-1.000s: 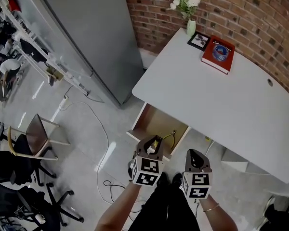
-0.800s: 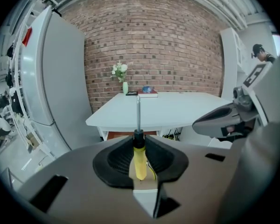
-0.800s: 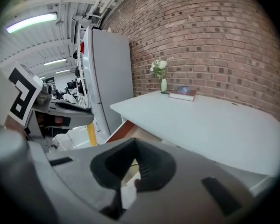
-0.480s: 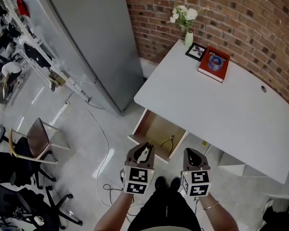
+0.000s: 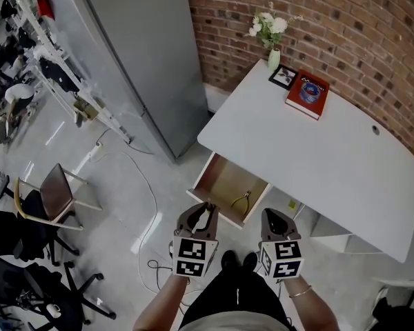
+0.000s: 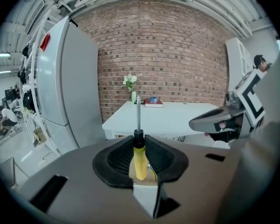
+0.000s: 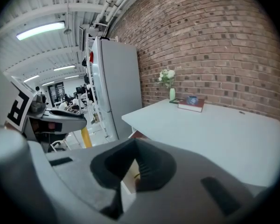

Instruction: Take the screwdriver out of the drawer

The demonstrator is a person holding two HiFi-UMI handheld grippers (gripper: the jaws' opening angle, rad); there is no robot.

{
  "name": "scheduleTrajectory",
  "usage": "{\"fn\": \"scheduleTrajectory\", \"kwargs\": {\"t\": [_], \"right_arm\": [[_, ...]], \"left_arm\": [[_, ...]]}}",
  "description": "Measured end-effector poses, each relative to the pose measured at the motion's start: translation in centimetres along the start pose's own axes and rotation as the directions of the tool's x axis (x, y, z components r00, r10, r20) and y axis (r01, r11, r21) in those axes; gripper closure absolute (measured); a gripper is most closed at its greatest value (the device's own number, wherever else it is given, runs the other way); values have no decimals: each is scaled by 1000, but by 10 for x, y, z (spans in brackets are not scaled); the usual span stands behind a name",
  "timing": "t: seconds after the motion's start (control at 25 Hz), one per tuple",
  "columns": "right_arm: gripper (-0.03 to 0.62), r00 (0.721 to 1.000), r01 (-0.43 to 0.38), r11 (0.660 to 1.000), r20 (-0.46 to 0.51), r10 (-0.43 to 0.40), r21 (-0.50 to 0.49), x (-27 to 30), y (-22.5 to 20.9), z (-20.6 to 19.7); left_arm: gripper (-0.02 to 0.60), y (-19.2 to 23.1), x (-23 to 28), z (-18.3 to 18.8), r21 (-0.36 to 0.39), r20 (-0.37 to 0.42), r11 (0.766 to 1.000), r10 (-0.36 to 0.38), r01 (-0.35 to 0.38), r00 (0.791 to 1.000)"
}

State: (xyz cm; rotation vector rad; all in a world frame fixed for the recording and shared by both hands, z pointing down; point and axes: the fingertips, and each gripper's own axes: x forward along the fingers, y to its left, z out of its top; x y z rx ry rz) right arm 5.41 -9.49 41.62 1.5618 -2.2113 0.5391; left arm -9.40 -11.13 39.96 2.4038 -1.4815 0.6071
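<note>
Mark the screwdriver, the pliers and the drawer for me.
Screwdriver [image 6: 139, 158]: left gripper view, on the yellow handle.
Pliers [image 5: 241, 201]: head view, on their middle.
Drawer [image 5: 223, 183]: head view, on the bare floor inside.

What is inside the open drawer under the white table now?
A pair of pliers lies on the drawer's brown bottom, near its front. The rest that shows is bare. The table top covers the drawer's back part, which cannot be seen.
</note>
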Motion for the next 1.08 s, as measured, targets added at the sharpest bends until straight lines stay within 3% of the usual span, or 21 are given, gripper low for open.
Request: {"fn": "scheduleTrajectory", "kwargs": {"t": [0.36, 1.08], "right_arm": [[592, 1000, 16, 998, 6, -16, -62, -7, 5, 12], [592, 1000, 13, 999, 3, -13, -46, -15, 11, 11]], "left_arm": [[512, 3, -9, 8, -13, 28, 1000, 6, -5, 1000], [512, -2, -18, 4, -12, 14, 1000, -15, 15, 1000]]}}
